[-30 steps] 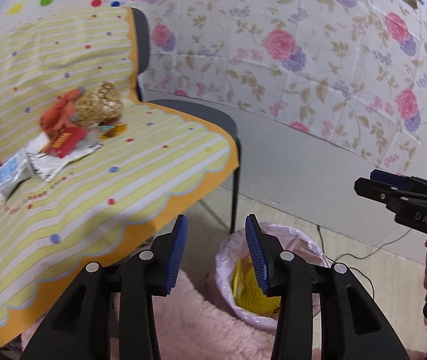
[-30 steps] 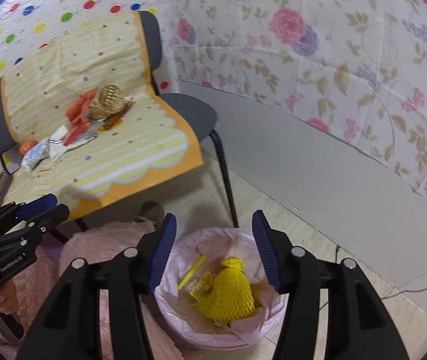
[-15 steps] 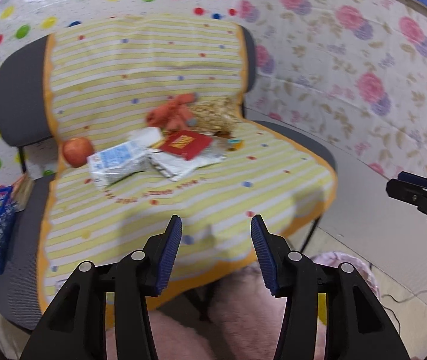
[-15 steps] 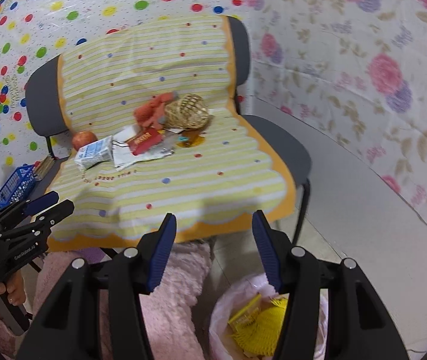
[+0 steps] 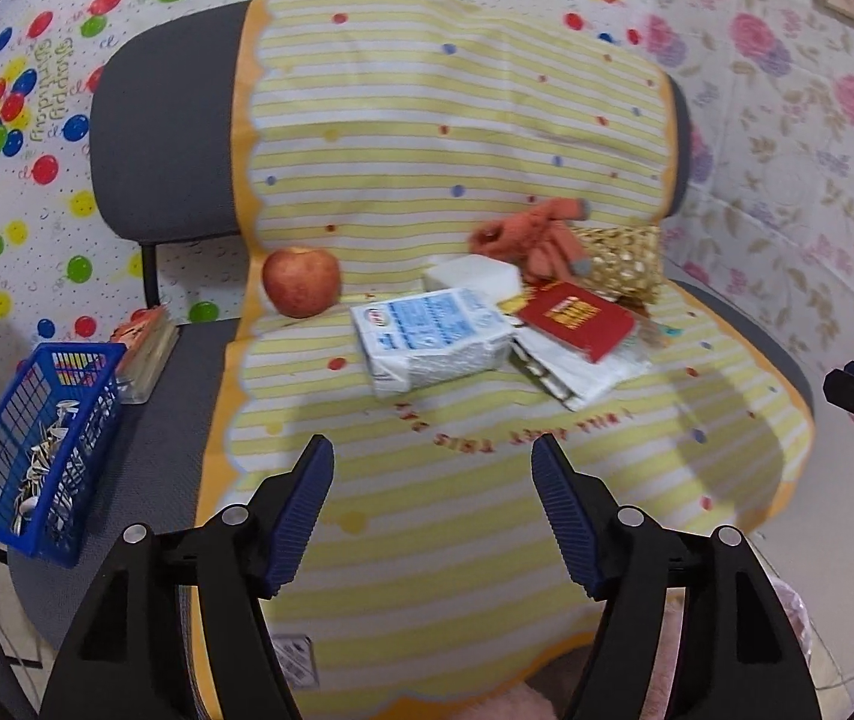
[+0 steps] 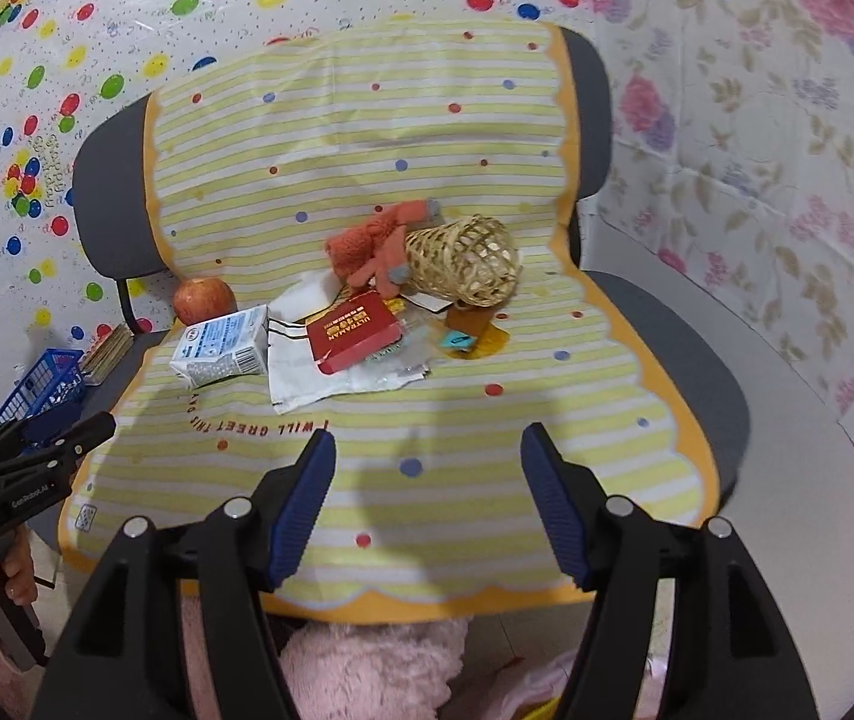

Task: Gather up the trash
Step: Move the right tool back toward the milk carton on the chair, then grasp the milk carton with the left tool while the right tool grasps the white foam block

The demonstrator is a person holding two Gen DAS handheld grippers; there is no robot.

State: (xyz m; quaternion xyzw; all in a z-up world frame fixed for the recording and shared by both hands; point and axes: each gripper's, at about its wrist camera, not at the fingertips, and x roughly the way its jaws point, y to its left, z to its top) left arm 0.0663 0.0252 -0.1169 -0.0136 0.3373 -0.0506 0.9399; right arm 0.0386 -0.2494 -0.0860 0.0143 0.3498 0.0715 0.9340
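Opening with nothing between their jaws, left gripper (image 5: 432, 483) and right gripper (image 6: 427, 477) face the milk carton (image 5: 430, 341) and red box (image 6: 354, 331).

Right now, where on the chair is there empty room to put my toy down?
The front of the striped cloth is bare, from the red lettering down to the orange hem. The grey seat right of the cloth is bare too. The middle is crowded: apple, milk carton, red box, white wrapper, wicker basket and orange plush sit close together.
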